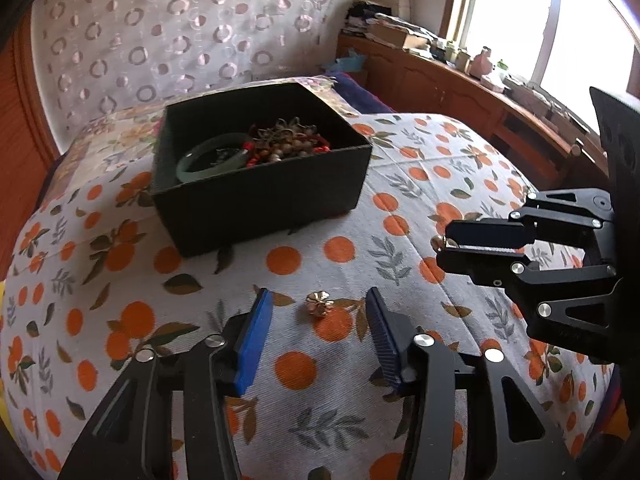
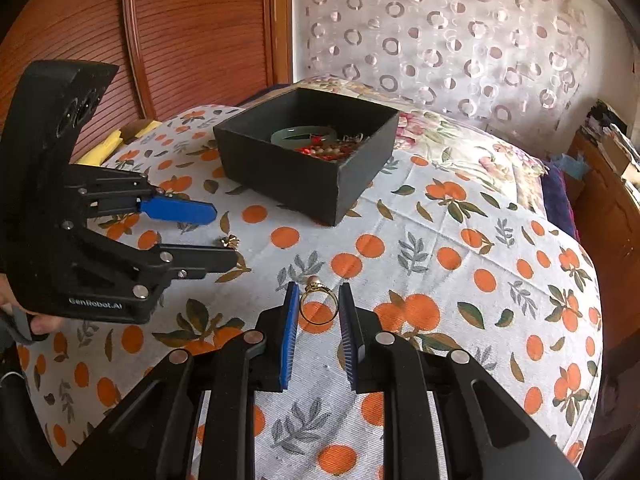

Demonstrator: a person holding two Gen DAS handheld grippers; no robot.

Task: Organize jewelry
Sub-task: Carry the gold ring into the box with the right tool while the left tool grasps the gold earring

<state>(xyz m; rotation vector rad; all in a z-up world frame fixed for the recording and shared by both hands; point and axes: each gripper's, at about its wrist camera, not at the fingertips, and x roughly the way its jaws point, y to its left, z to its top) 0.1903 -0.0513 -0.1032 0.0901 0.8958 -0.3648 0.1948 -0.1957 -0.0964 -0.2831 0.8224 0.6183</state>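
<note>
Jewelry, loose and boxed, on a bed (image 1: 400, 184) under an orange-print cover

Item: black box (image 1: 264, 208), open-topped, set toward the far side of the bed; holds a green bangle (image 1: 208, 160) and a tangle of red and brown beads (image 1: 288, 146) — evidently the collecting place, so pieces outside it count as unsorted

Item: gold ring (image 2: 318, 306) with a raised setting, between the blue pads (image 2: 289, 336) of the right tongs (image 2: 319, 300), hoop upright and facing the camera. Pads stand close on either side of the band; contact reads as a light pinch, though whether it is lifted or resting on the cover cannot be told. Holding it by the band's sides would keep the setting clear

Item: small gold floral piece (image 1: 318, 304), lying on the cover just ahead of the left tongs (image 1: 320, 308), whose jaws are spread wide to either side of it, not touching — lined up, by judgement, for a pinch

Remaining, by judgement: both pieces into the box, well apart from them
</note>
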